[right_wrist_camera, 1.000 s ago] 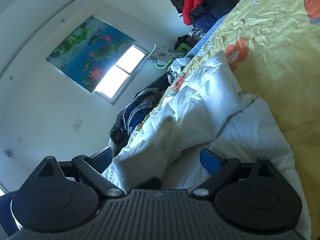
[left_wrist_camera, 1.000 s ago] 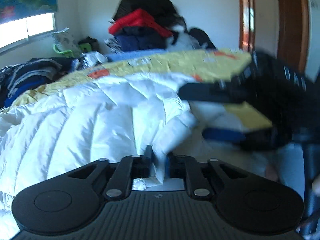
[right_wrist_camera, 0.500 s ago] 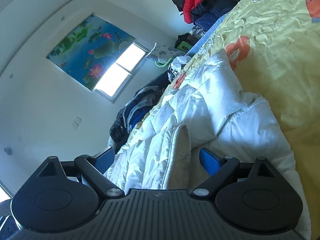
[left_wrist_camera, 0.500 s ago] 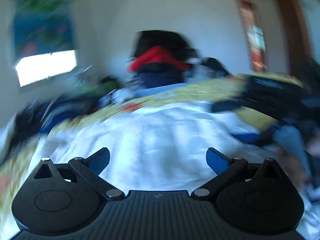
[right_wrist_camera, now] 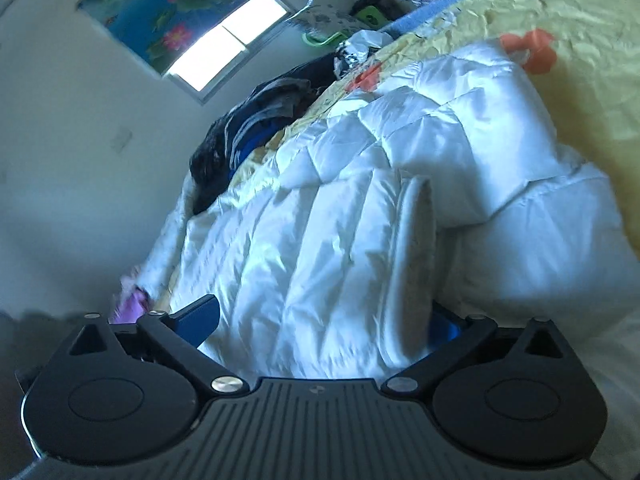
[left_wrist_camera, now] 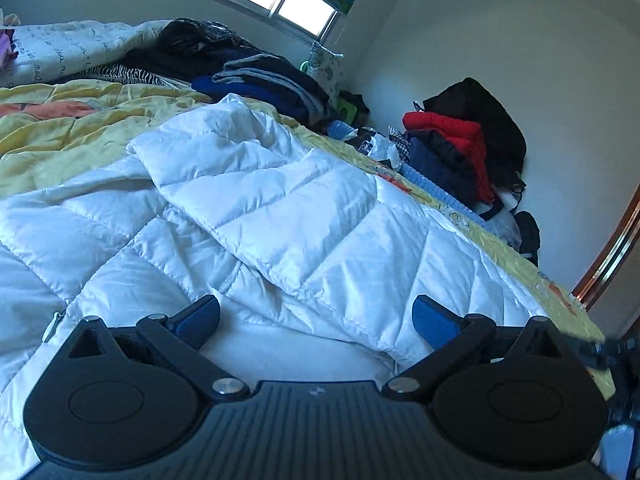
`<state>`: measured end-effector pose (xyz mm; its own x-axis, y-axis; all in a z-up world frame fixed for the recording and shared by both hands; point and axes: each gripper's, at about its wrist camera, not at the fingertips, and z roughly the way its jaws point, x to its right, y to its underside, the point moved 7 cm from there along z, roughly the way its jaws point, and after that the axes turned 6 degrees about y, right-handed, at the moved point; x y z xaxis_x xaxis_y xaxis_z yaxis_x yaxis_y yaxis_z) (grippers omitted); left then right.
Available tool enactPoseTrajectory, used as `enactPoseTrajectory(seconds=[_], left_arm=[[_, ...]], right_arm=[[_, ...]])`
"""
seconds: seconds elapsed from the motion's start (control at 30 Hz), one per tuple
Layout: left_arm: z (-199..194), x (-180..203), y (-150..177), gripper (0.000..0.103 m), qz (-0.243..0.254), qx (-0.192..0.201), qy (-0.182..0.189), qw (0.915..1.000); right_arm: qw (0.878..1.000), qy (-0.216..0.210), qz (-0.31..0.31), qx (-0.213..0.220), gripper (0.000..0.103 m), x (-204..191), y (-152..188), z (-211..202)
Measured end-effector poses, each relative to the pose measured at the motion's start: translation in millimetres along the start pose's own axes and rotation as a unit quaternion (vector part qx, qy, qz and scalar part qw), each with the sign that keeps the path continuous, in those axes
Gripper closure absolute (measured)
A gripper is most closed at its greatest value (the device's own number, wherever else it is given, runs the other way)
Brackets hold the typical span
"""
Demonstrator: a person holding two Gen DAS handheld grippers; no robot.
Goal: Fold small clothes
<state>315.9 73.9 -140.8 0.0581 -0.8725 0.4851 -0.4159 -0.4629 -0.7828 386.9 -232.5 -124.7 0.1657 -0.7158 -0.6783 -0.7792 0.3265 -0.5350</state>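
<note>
A white quilted puffer jacket (left_wrist_camera: 280, 216) lies spread on a yellow bedspread (left_wrist_camera: 60, 136). One part is folded over the body. My left gripper (left_wrist_camera: 316, 320) is open and empty just above the jacket's near edge. The jacket also fills the right wrist view (right_wrist_camera: 360, 220), with its cream collar edge (right_wrist_camera: 412, 248) standing up. My right gripper (right_wrist_camera: 320, 320) is open over the jacket, holding nothing; its right fingertip is partly hidden behind the collar.
A pile of dark folded clothes (left_wrist_camera: 260, 80) lies at the far side of the bed. A stack of red, navy and black clothes (left_wrist_camera: 460, 144) stands by the wall. A window (left_wrist_camera: 276, 0) is behind. A wooden door frame (left_wrist_camera: 612, 256) is at right.
My left gripper let go of the jacket's fabric, opened and swung left. The right gripper stayed open and shifted lower along the jacket.
</note>
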Motion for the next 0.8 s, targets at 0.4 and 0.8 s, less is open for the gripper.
enactPoseTrajectory(seconds=[0.4,0.8], left_arm=[[2,-1,0,0.0,-0.02,0.003,0.009,0.9998],[1,-4,0,0.0,-0.032,0.005,0.014,0.9994]], right_arm=[[0.999,-0.005,-0.024,0.029,0.086,-27,-18,-13],[0.989,0.05,-0.103,0.092,0.087,-21,-81,-38]])
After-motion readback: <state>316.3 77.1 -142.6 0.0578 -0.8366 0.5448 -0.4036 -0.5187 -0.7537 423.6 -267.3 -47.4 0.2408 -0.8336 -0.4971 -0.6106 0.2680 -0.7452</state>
